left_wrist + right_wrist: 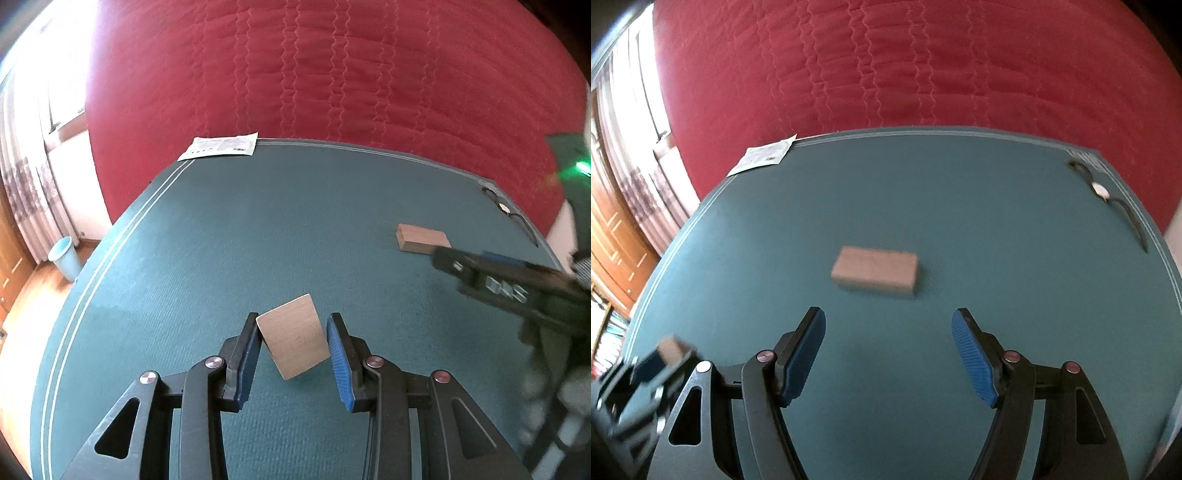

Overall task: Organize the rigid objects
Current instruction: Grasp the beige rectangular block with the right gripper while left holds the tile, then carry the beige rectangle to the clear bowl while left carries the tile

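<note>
My left gripper (291,328) is shut on a light wooden block (293,336), held tilted above the teal mat (221,240). A second wooden block (423,239) lies flat on the mat at the right; in the right wrist view this block (874,271) lies just ahead of my right gripper (889,328), which is open and empty. The right gripper shows in the left wrist view (443,258), close to the lying block. The left gripper with its block shows blurred at the lower left of the right wrist view (661,354).
A white paper sachet (221,146) lies on the mat's far left corner. A wristwatch (1102,190) lies at the far right edge. A red quilted bed (332,74) is behind. A light blue bin (66,256) stands on the floor at left.
</note>
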`<state>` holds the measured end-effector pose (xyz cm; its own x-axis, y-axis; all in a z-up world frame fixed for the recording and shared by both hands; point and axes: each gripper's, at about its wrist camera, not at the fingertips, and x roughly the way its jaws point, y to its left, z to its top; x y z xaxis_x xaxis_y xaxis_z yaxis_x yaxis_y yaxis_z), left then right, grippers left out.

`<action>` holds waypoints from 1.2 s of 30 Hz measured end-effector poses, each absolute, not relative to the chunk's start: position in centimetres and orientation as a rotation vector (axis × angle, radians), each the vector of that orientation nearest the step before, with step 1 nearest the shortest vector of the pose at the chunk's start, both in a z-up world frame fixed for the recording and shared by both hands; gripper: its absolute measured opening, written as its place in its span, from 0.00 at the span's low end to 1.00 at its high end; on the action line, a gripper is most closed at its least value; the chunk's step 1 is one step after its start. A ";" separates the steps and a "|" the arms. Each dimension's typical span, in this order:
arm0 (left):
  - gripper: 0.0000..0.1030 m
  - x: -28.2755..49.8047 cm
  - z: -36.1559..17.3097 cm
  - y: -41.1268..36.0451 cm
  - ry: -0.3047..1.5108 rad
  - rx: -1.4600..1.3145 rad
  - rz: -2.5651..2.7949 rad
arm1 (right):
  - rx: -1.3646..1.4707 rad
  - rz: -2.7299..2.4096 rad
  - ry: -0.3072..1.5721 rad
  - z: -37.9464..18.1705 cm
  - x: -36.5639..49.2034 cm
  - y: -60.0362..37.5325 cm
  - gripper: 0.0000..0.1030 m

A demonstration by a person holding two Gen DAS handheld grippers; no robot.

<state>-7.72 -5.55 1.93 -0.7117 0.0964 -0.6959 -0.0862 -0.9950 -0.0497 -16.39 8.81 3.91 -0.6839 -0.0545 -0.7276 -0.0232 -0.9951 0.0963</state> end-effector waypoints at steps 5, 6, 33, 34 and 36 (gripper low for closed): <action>0.37 -7.6 2.0 -5.7 -0.037 -1.151 2.811 | 1.279 -2.877 -0.128 3.1 -19.3 7.9 0.70; 0.37 -7.5 2.0 -5.7 -0.037 -1.151 2.810 | 1.283 -2.879 -0.125 3.0 -19.5 7.8 0.70; 0.37 -7.2 1.7 -5.6 -0.017 -1.161 2.805 | 1.303 -2.938 -0.014 2.2 -19.5 7.3 0.63; 0.37 -7.2 1.7 -5.6 -0.013 -1.158 2.805 | 1.302 -2.938 -0.016 2.2 -19.1 7.4 0.63; 0.37 -7.2 1.7 -5.6 -0.010 -1.156 2.805 | 1.302 -2.936 -0.027 2.2 -18.3 7.6 0.63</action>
